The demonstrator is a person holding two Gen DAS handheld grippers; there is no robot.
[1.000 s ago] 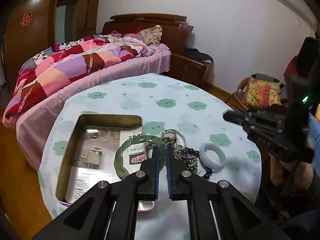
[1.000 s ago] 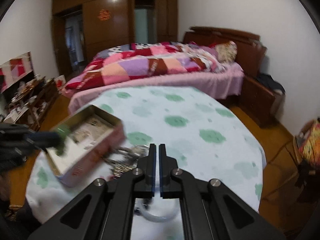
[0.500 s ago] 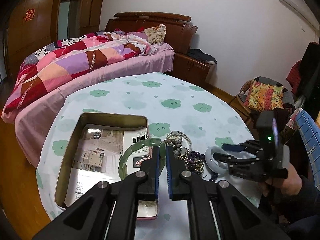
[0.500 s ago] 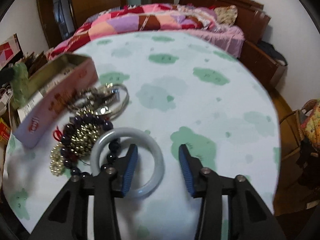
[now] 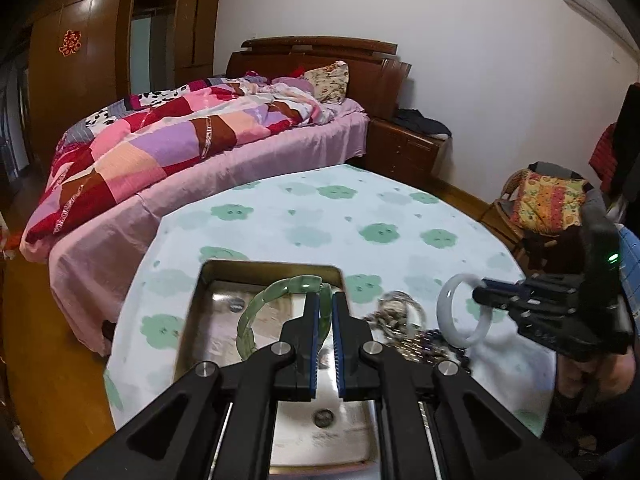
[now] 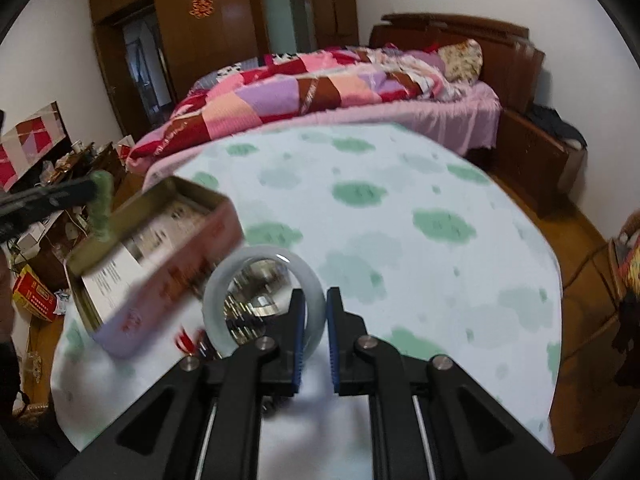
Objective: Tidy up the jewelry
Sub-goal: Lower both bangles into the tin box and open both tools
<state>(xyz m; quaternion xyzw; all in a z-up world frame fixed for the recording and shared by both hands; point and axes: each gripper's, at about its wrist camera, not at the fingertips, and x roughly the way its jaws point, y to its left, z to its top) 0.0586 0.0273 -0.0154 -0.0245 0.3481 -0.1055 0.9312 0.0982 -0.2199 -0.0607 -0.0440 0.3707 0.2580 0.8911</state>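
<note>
L gripper (image 5: 324, 312) pinches green bangle (image 5: 264, 308) over tin (image 5: 200, 304); R gripper (image 6: 316, 320) pinches white bangle (image 6: 224, 280) right of tin, above beads (image 5: 416, 340).

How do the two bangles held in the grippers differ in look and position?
The green bangle is translucent mottled green; the white bangle is pale milky white. The green bangle hangs over the open tin, the white bangle over the jewelry pile beside it. Both are lifted, each pinched by one gripper.
</note>
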